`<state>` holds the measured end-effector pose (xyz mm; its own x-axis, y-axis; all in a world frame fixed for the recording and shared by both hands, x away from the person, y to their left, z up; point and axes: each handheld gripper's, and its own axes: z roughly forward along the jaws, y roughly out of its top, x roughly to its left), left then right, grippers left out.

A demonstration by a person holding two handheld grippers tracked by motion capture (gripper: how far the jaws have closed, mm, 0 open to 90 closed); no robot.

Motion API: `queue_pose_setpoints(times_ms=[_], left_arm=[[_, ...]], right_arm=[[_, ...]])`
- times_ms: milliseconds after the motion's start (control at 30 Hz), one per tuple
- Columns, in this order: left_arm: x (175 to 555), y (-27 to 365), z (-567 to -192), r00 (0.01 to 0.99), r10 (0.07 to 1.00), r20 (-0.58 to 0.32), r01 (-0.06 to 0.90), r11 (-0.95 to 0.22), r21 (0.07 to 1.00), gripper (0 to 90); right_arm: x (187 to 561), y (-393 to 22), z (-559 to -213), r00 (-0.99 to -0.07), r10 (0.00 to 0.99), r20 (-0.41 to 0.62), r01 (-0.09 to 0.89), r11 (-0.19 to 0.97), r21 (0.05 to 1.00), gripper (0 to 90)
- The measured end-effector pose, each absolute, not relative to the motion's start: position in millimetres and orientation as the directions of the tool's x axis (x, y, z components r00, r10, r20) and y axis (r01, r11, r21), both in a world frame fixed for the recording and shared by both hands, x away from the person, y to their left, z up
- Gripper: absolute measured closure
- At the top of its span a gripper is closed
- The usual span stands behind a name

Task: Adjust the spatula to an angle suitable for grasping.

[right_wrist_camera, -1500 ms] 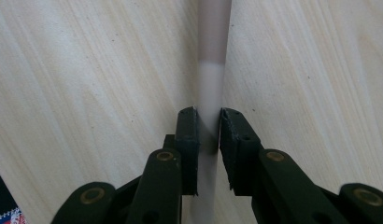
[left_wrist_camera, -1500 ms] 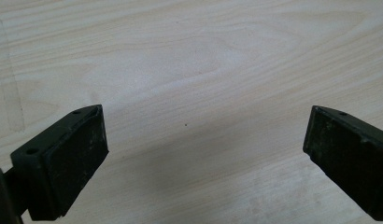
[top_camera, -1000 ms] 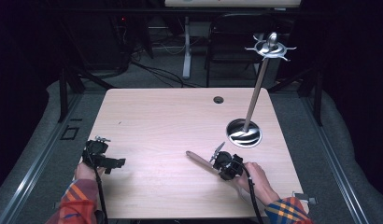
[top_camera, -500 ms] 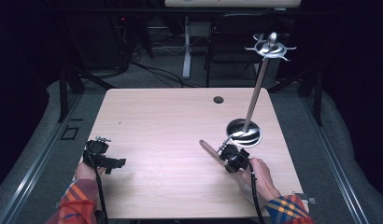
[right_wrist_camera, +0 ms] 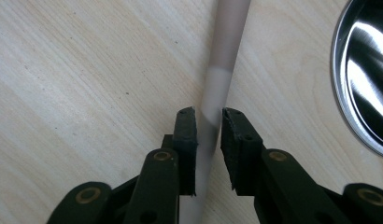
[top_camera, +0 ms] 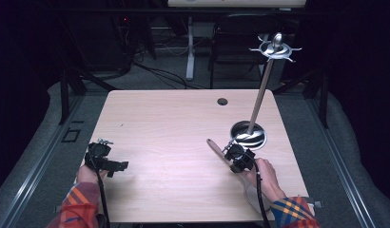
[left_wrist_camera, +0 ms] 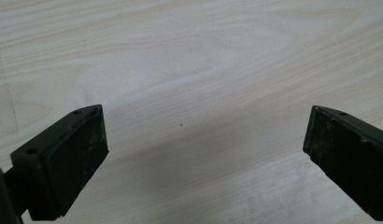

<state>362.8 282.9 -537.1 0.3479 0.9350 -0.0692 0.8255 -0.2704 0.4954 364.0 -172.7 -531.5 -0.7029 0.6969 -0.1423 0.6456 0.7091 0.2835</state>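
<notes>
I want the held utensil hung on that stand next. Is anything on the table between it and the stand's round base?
Nothing visible: the right gripper holds the utensil handle beside the stand's base, with bare table between.

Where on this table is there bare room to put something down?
The widest bare stretch runs between the left gripper and the right gripper, back to the grommet hole. It is crowded at the right, around the stand's base and the held utensil handle.
</notes>
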Motion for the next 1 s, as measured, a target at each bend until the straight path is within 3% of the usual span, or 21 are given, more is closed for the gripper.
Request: queue_pose_setpoints(times_ms=[100,567,1000], left_arm=[[362.8,282.8,-537.1,0.351,0.934,-0.069,0.826,-0.273,0.494,0.0],[362.9,281.6,-537.1,0.355,0.933,-0.067,0.826,-0.279,0.489,0.0],[363.1,280.7,-537.3,0.352,0.934,-0.066,0.826,-0.277,0.491,0.0]], right_arm=[[365.3,-173.2,-532.5,-0.707,0.690,-0.156,0.646,0.719,0.254,75.4],[365.6,-174.7,-532.7,-0.684,0.713,-0.150,0.662,0.694,0.283,77.0],[369.6,-174.8,-517.8,-0.710,0.701,-0.074,0.658,0.697,0.285,37.0]])
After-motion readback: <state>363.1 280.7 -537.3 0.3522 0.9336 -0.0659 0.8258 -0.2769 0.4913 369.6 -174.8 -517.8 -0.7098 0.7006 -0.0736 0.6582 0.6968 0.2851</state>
